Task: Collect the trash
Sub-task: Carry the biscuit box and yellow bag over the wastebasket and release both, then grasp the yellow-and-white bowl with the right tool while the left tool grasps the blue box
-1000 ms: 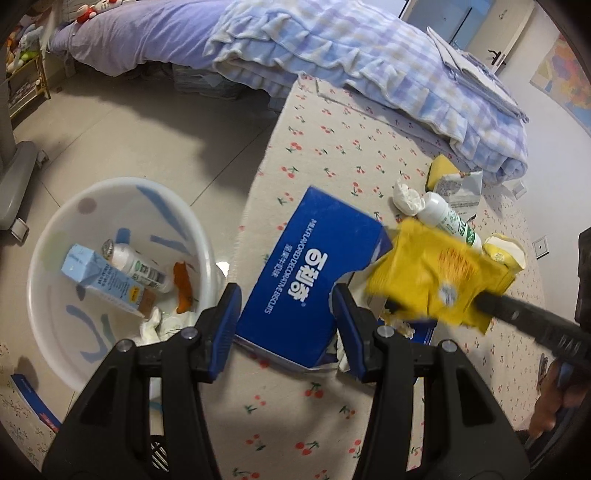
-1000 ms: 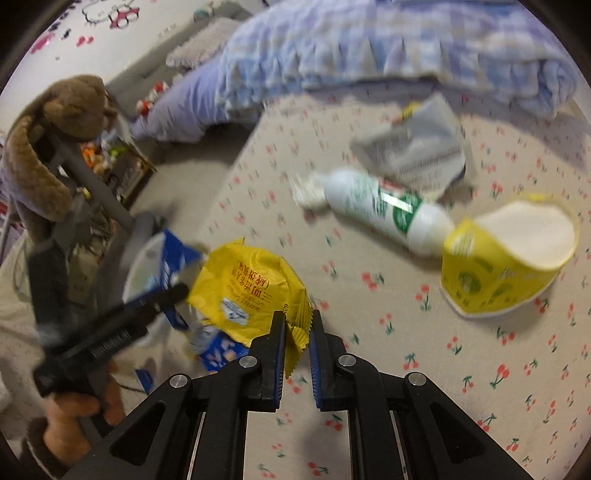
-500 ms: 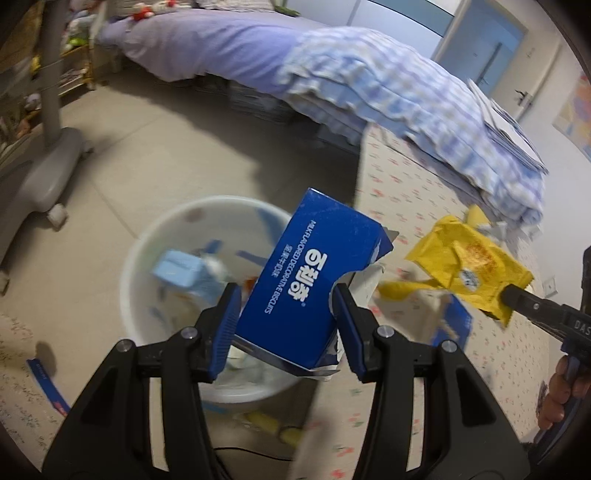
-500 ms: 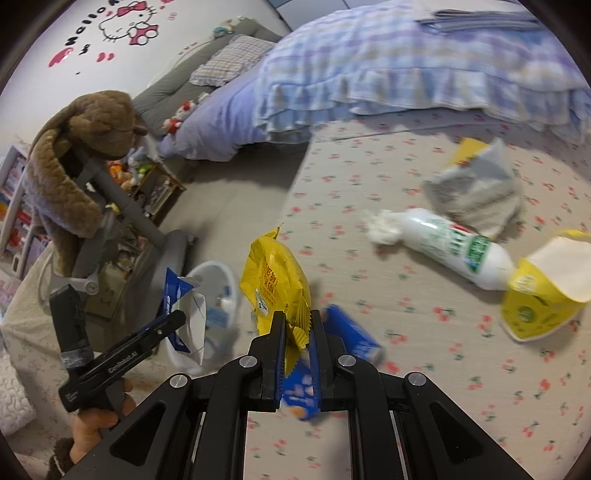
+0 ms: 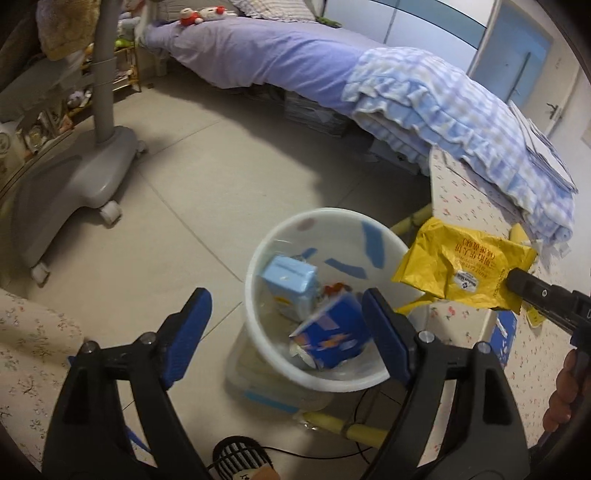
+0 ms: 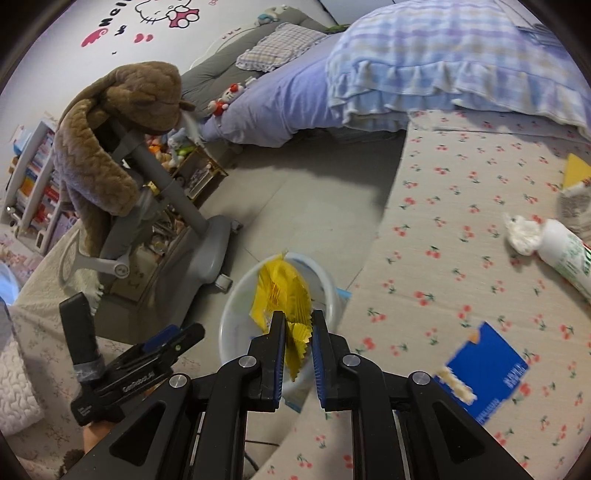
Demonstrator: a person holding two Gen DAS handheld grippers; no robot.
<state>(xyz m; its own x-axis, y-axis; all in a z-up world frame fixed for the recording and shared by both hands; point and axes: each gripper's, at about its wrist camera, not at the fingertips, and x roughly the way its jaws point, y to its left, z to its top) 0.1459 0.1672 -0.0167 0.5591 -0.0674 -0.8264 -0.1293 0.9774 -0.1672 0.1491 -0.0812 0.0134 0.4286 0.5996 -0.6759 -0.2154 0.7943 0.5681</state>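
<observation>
We hold the left gripper (image 5: 284,334) wide apart and empty above the white bin (image 5: 317,380), which stands on the tiled floor just beside the edge of the cherry-print mat (image 6: 461,229). Inside the bin the blue box (image 5: 330,334) lies tilted, next to a light blue carton (image 5: 290,280). Our right gripper (image 6: 298,332) is clenched on the yellow wrapper (image 6: 282,295) and holds it over the rim of the bin; the red print on the wrapper is too small for us to read.

On the mat lie a torn blue packet (image 6: 484,380), a white bottle (image 6: 569,258) with green label and a crumpled tissue (image 6: 522,234) touching its end. Near the bin stands a grey wheeled stand (image 5: 74,166), and a brown plush toy (image 6: 110,136) hangs on it. Behind is the bed (image 5: 295,62) with a checked blue blanket (image 5: 454,122). On the wall we see a Hello Kitty sticker (image 6: 168,13). The left gripper carries small lettering, not legible
</observation>
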